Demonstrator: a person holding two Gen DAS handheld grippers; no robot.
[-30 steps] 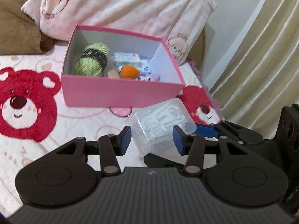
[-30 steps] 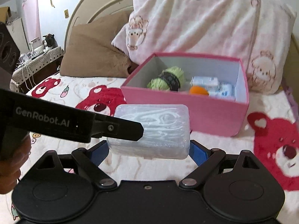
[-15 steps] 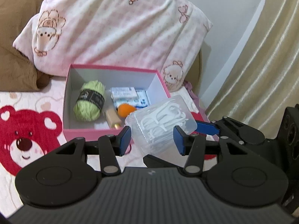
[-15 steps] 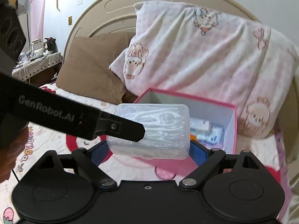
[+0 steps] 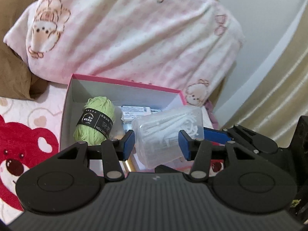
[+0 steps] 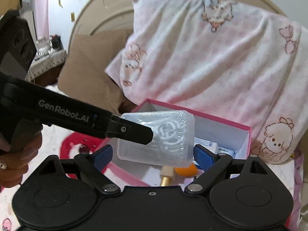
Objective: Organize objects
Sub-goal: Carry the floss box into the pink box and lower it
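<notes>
A clear plastic box of white floss picks [image 5: 169, 132] is held in the air between both grippers, over the front of the open pink box [image 5: 123, 81]. My left gripper [image 5: 156, 144] is shut on its short sides. My right gripper [image 6: 153, 155] is shut on its long sides; the floss box [image 6: 159, 136] fills that view's centre, and the left gripper's finger crosses in front of it. The pink box [image 6: 221, 118] holds a green yarn ball [image 5: 96, 117], white packets [image 5: 134, 113], an orange ball [image 6: 185, 170] and a small wooden and gold piece [image 6: 166, 177].
A pink bear-print pillow [image 5: 134, 34] leans right behind the pink box, with a brown pillow [image 6: 90, 63] to its left. The bedspread has red bear prints [image 5: 21, 146]. A beige curtain [image 5: 279, 88] hangs at the right. A hand [image 6: 17, 157] holds the left gripper.
Both grippers have carried the floss box up and forward, from the bedspread in front of the pink box to above the box's front part. Grip is unchanged.
</notes>
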